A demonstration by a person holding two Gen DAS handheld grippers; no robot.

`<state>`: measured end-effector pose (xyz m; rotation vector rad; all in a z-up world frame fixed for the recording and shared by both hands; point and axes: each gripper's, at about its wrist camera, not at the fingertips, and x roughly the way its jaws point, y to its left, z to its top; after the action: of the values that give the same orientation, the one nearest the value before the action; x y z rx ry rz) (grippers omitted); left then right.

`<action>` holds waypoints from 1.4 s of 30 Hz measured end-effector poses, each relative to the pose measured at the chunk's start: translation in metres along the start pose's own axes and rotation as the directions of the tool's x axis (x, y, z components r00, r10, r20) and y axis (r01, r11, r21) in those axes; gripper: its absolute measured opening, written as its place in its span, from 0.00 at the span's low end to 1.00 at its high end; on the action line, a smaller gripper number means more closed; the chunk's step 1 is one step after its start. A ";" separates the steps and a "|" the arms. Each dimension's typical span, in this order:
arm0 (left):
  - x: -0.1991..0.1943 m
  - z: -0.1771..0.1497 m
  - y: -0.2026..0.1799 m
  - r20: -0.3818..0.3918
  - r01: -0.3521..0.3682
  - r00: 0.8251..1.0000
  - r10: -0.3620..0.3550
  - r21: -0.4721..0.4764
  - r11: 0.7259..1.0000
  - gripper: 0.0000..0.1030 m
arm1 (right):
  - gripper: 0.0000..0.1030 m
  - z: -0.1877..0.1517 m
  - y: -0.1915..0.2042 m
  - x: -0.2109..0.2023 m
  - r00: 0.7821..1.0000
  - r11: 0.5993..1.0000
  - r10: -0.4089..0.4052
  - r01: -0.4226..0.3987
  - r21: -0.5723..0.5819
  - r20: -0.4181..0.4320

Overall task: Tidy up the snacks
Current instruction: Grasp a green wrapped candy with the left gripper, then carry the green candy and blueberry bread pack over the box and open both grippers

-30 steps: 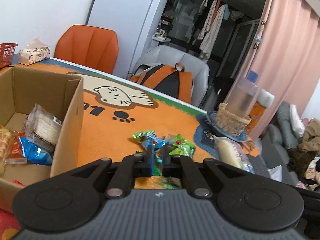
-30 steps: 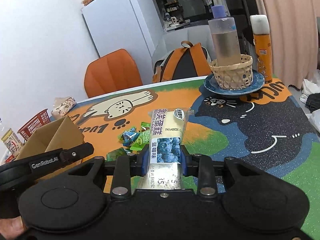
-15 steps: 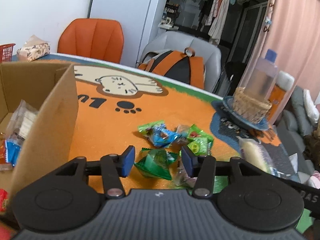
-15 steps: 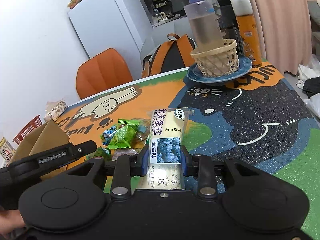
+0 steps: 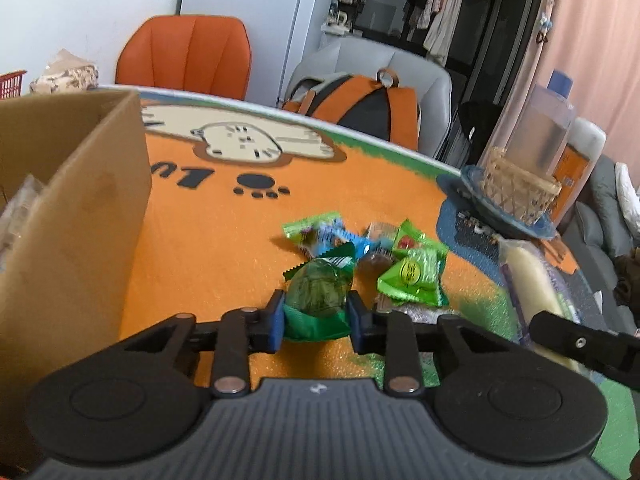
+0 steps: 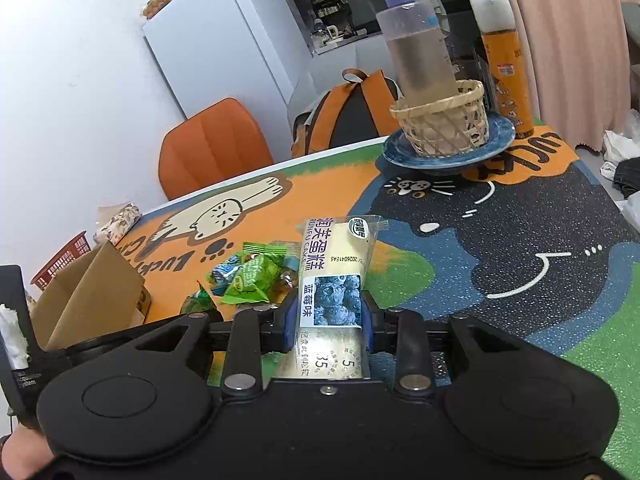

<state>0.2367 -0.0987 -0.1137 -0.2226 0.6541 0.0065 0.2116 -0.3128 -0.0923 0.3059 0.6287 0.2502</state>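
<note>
My left gripper (image 5: 316, 320) is shut on a dark green snack packet (image 5: 318, 300) low over the orange mat. Just beyond it lies a small pile of green and blue snack packets (image 5: 384, 254), which also shows in the right wrist view (image 6: 252, 276). My right gripper (image 6: 326, 320) is shut on a long blueberry cake pack (image 6: 334, 264) held above the mat; the pack also shows in the left wrist view (image 5: 528, 276). A cardboard box (image 5: 68, 208) stands at the left and also shows in the right wrist view (image 6: 88, 296).
A blue plate with a wicker basket (image 6: 444, 120) holding a clear bottle stands at the table's far right, beside an orange spray can (image 6: 504, 64). An orange chair (image 5: 188, 56) and a backpack on a grey chair (image 5: 360, 100) stand behind the table. A red basket (image 6: 60, 258) sits at the far left.
My left gripper opened, moved down to the pile and closed on the dark green packet. My right gripper kept hold of the cake pack and shifted slightly.
</note>
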 end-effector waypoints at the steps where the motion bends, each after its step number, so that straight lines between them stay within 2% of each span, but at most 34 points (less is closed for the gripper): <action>1: -0.004 0.001 0.000 0.012 0.003 1.000 -0.003 0.001 1.000 0.29 | 0.30 0.001 0.002 -0.001 1.000 1.000 0.002 -0.002 -0.003 0.002; 11: -0.048 0.020 0.005 0.090 0.046 0.995 -0.044 -0.014 0.999 0.29 | 0.30 0.009 0.030 -0.009 0.999 0.998 0.039 -0.038 -0.047 0.029; 20: -0.083 0.035 0.022 0.155 0.049 0.987 -0.042 -0.039 0.998 0.29 | 0.30 0.017 0.066 -0.013 0.994 0.992 0.092 -0.088 -0.090 0.050; 30: -0.112 0.048 0.061 0.212 0.011 0.977 0.010 -0.098 0.995 0.29 | 0.30 0.020 0.109 -0.008 0.986 0.980 0.157 -0.150 -0.129 0.052; 42: -0.128 0.055 0.111 0.230 -0.031 0.971 0.071 -0.172 0.985 0.29 | 0.30 0.019 0.150 0.000 0.979 0.968 0.200 -0.191 -0.165 0.040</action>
<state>0.1597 0.0289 -0.0163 -0.3607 0.4224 0.1364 0.2027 -0.1775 -0.0245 0.2191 0.5192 0.4777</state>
